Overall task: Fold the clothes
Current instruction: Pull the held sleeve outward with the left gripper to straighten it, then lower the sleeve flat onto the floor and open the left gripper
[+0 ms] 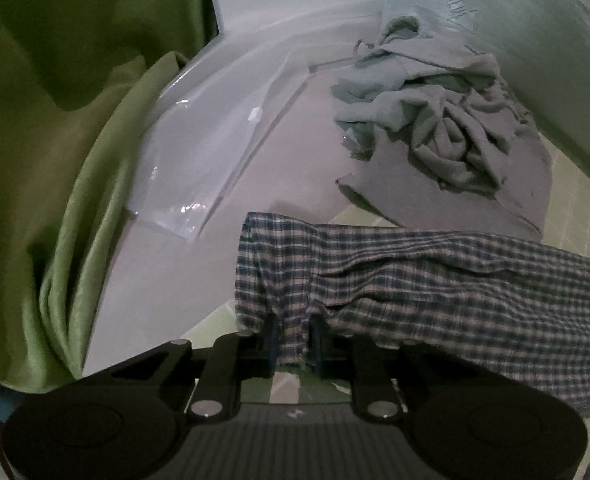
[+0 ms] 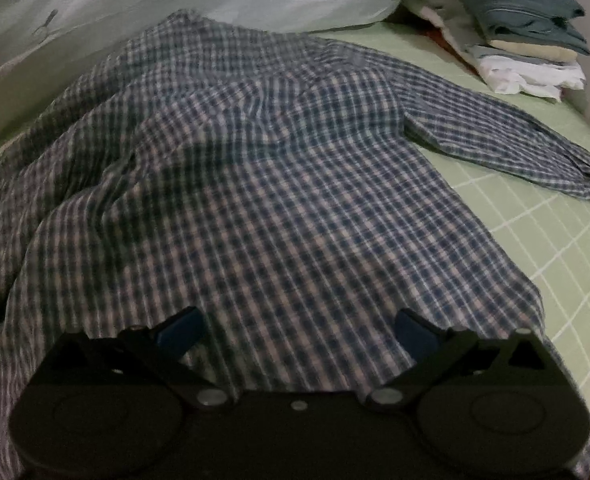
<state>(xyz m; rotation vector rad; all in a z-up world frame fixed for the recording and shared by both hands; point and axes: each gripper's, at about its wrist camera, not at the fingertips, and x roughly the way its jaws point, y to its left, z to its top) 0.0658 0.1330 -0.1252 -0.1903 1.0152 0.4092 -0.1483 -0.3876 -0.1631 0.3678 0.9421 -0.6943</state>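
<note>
One garment is in work at this moment: the plaid shirt [image 2: 255, 184], which lies spread over the green grid sheet of the bed [image 2: 535, 248], wrinkled and not yet folded as far as I can see, with one sleeve [image 2: 515, 148] stretched out flat toward the side. My left hand-held gripper [image 1: 294, 334] is clenched on an edge of the shirt, and the cloth hangs from it in a lifted ridge. My right hand-held gripper [image 2: 295, 332] is released, its jaws spread wide just over the shirt's near hem, gripping nothing. Some of the task looks done already: a stack of folded clothes [image 2: 511, 32] sits at the far corner of the bed, well apart from the shirt. More is left, I judge: a crumpled grey-green garment [image 1: 427, 116] lies in a heap beyond the shirt in the left view, beside a clear plastic bag [image 1: 199, 152] and a green curtain [image 1: 67, 160]. So I reckon I am at the start of this shirt's fold, with the sleeves and body still to bring in.
</note>
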